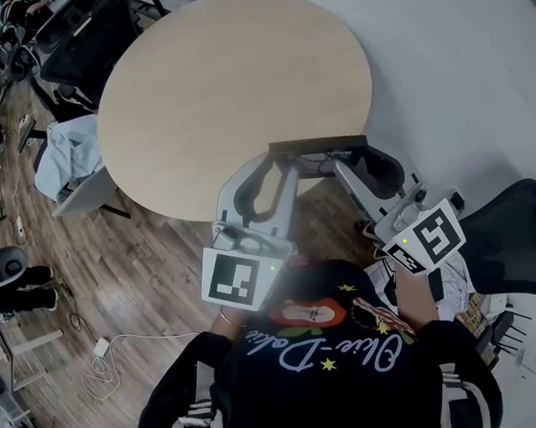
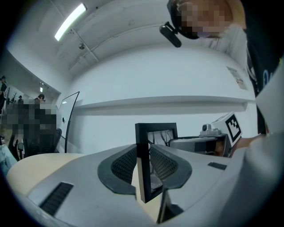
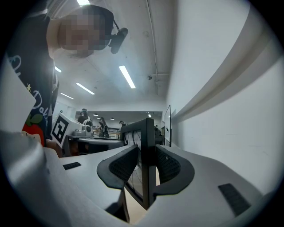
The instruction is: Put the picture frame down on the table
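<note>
The left tongs (image 1: 277, 164) and the right tongs (image 1: 353, 163) are both clamped narrow on one picture frame (image 1: 318, 145), one at each end. In the left gripper view the ribbed pads (image 2: 125, 164) of the left tongs (image 2: 143, 167) press both faces of the frame's (image 2: 156, 127) black side rail. In the right gripper view the right tongs (image 3: 148, 167) pinch the frame's (image 3: 149, 133) other rail the same way.

From the head view the frame shows as a thin dark bar, upright, lying along the near rim of the one round table (image 1: 227, 77). Whether its bottom edge touches the top I cannot tell. The pale tabletop spreads wide from the frame to the far rim.

One black chair (image 1: 526, 233) stands close by the right tongs. More dark chairs (image 1: 83, 39) crowd the table's far left edge. One light blue cloth (image 1: 66, 155) hangs beside the left rim. One white cable (image 1: 110, 349) lies on the wooden floor (image 1: 146, 267).
</note>
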{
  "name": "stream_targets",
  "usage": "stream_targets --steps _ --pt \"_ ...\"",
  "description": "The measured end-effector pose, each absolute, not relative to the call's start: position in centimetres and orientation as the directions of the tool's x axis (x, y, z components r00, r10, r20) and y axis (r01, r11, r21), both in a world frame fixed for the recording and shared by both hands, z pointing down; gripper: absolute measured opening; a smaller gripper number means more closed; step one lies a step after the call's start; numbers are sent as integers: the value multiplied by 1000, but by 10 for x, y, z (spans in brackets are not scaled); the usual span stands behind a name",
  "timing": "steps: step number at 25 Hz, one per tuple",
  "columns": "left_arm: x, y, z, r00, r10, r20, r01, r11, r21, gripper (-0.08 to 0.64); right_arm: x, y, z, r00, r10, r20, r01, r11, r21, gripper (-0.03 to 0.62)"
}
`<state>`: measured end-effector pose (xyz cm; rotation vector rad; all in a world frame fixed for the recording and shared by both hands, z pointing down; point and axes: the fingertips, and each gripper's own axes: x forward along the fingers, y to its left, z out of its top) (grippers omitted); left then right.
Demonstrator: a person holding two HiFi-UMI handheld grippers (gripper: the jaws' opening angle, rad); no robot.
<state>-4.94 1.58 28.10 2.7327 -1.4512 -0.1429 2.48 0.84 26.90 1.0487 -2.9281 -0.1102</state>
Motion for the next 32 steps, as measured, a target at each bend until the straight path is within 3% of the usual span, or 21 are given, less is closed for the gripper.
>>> stream_targets --steps 15,32 --pt "-43 -26 291 581 -813 -46 -809 -583 75 75 31 -32 280 -751 -660 1 -658 750 64 95" --pt "-51 -114 290 475 -880 -3 -877 -474 75 78 21 -132 281 -831 -556 2 -556 831 12 98"
